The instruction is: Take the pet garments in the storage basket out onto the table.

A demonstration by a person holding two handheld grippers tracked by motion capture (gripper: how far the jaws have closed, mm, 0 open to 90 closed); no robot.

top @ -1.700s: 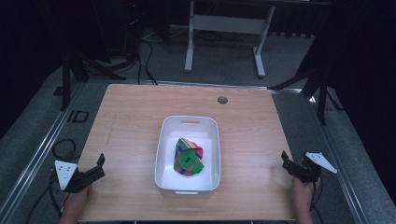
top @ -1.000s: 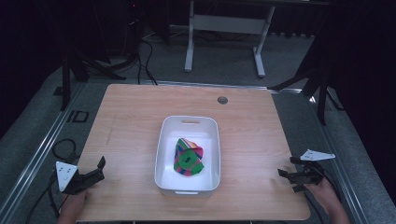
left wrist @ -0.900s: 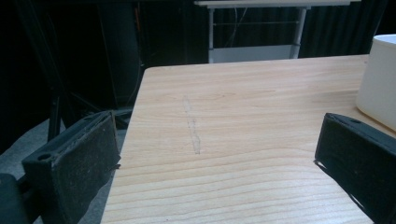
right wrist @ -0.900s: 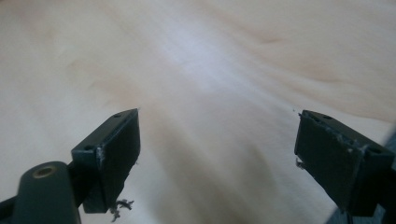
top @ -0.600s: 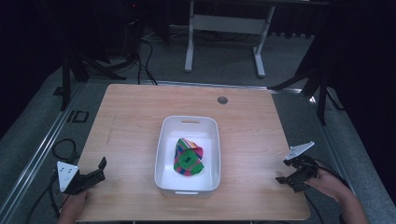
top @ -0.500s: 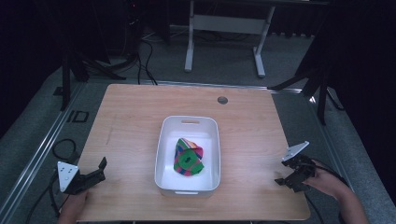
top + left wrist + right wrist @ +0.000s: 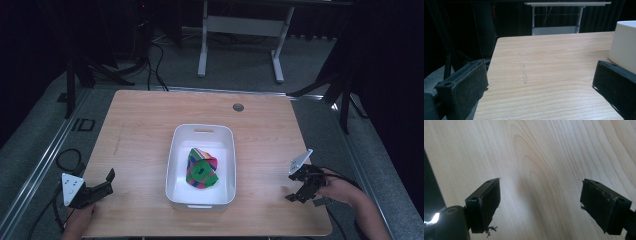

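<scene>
Nearest the person, the left gripper [image 7: 100, 186] rests low at the near left corner of the wooden table [image 7: 140, 130], held by the left hand [image 7: 76, 222]. Its jaws are spread wide with nothing between them; in the left gripper view they frame bare wood, with the table's left edge running just beside the left jaw and dark floor beyond it. At the near right, the right gripper [image 7: 300, 186] is tilted over the table close to its right edge, held by the right hand [image 7: 340, 189]. Its jaws are also released and empty, and the right gripper view looks down between them at plain wood grain, with a dark strip of table edge at the far left of that view.

Between the two grippers, well apart from both, a white tub [image 7: 176, 150] sits near the table's middle, its near rim close to the front edge. A multicoloured striped cloth [image 7: 201, 169] lies bunched inside it. The tub's side wall [image 7: 624, 47] shows at the right of the left gripper view.

Open wood surrounds the tub on both sides and behind it. Farther back, a small round grommet [image 7: 238, 107] sits near the far edge, and beyond the table stands a metal frame [image 7: 240, 35] on the dim floor.
</scene>
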